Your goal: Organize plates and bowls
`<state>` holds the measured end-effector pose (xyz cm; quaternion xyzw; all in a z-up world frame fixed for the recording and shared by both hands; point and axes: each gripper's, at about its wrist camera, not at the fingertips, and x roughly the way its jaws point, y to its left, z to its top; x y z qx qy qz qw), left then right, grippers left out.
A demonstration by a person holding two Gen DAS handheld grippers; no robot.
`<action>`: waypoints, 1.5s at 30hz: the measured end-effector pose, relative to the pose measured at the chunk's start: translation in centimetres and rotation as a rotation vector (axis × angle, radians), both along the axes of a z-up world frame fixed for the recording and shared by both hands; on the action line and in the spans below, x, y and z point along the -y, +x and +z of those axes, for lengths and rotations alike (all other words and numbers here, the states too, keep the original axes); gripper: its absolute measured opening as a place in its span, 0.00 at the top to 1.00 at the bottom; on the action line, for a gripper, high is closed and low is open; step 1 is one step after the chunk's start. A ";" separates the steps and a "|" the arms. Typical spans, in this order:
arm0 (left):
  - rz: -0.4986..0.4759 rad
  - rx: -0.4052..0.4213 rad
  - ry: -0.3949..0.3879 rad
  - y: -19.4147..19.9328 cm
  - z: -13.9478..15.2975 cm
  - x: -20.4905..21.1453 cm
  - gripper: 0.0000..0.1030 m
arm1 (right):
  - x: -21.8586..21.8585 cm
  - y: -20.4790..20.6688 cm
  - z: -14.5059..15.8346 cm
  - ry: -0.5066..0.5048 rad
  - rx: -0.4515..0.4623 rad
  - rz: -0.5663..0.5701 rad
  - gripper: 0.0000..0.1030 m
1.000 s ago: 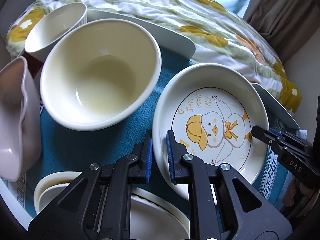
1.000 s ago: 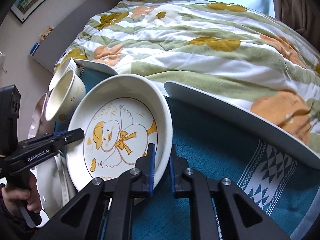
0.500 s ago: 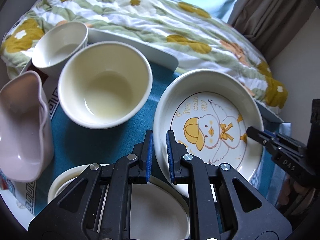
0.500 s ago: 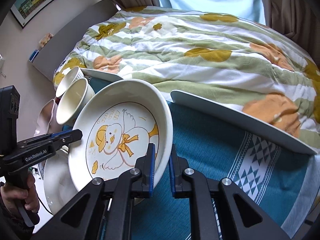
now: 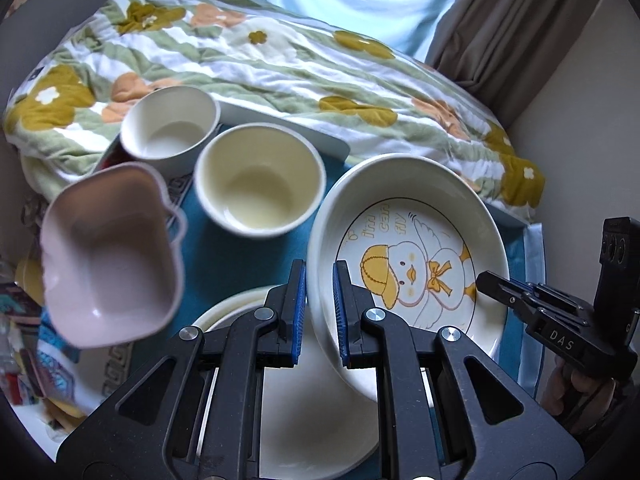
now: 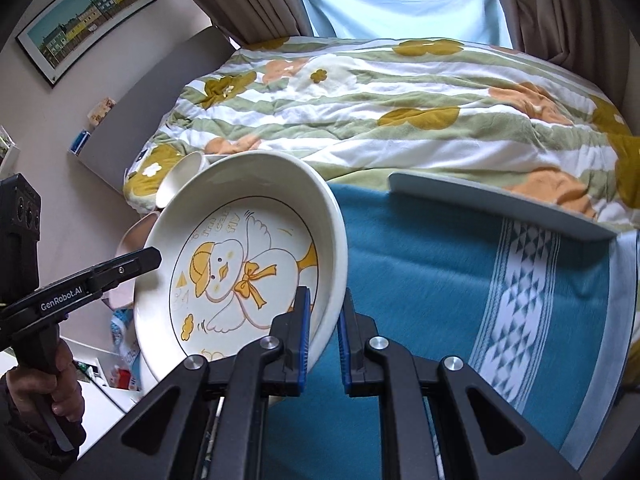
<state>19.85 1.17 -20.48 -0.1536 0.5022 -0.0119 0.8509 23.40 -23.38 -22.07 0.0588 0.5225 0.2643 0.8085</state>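
Above the teal cloth covering the desk, a white deep plate with a yellow duck drawing is held clear of the surface, tilted, by both tongs at once. The left tongs are closed on the plate's near-left rim, one blue pad outside the wall and the other inside. The right tongs are closed on the opposite rim in the same way, seen at the plate's near-right edge in the right wrist view. Each tool appears in the other's view, gripped by a hand.

Left of the plate, a cream bowl stands on the cloth; a smaller white bowl sits just beyond it to the far left. A pink lobed bowl lies nearer on the left, tilted. Beneath the left tongs, a stack of white plates rests at the near edge. A pale blue tray lies along the far edge of the cloth. Beyond the desk is a bed with a striped floral quilt, then curtains.
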 end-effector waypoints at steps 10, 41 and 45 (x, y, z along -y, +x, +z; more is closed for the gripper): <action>-0.091 -0.073 0.004 -5.6 -2.9 -3.1 0.89 | -3.0 -7.2 -1.4 -0.011 -0.054 -0.071 0.88; -0.238 -0.086 0.276 -7.3 -7.7 -1.5 0.89 | -6.4 -11.2 -4.5 -0.105 -0.056 -0.150 0.89; -0.236 -0.087 0.312 -7.2 -7.6 -1.5 0.88 | -6.5 -11.2 -4.6 -0.109 -0.059 -0.147 0.89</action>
